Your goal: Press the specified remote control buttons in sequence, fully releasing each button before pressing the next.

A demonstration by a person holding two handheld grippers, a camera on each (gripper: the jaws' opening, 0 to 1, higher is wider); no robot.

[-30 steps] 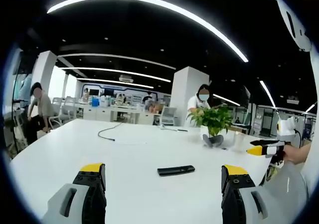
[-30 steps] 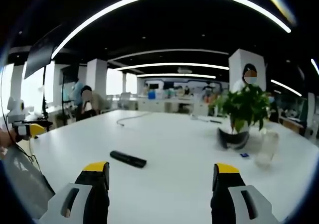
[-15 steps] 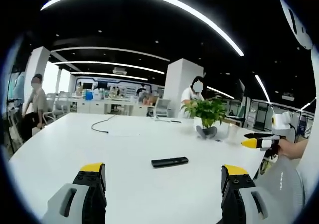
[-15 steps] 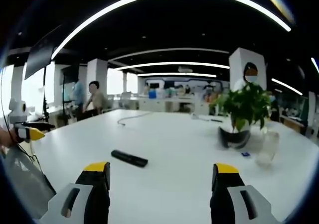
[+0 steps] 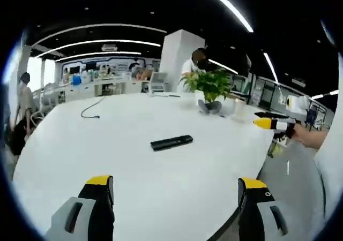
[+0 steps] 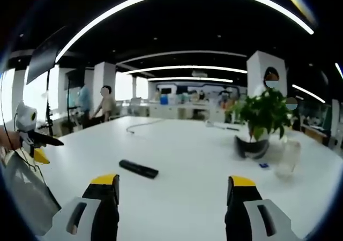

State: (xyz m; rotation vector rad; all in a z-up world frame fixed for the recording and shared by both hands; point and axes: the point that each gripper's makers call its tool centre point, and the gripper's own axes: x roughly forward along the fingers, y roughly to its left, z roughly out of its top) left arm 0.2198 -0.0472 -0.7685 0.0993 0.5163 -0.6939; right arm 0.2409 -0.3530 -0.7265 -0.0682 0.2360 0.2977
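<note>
A black remote control [image 5: 171,142] lies flat on the white table [image 5: 80,160], well ahead of my left gripper [image 5: 177,201], whose yellow-tipped jaws stand wide apart with nothing between them. In the right gripper view the same remote control [image 6: 138,169] lies left of centre, beyond my right gripper [image 6: 170,198], which is also open and holds nothing. The right gripper [image 5: 270,123] shows at the right edge of the left gripper view, off the table's rim. The left gripper [image 6: 35,144] shows at the left edge of the right gripper view.
A potted green plant [image 6: 260,120] and a clear glass [image 6: 285,158] stand at the table's far right. A dark cable [image 6: 140,125] lies across the far side. People [image 6: 104,104] stand among desks in the background. The table edge [image 5: 252,187] curves near my left gripper.
The left gripper view has tipped down and swung, so the remote and plant sit higher and more table shows. In the right gripper view the left gripper's jaws have tilted. The remote has not moved.
</note>
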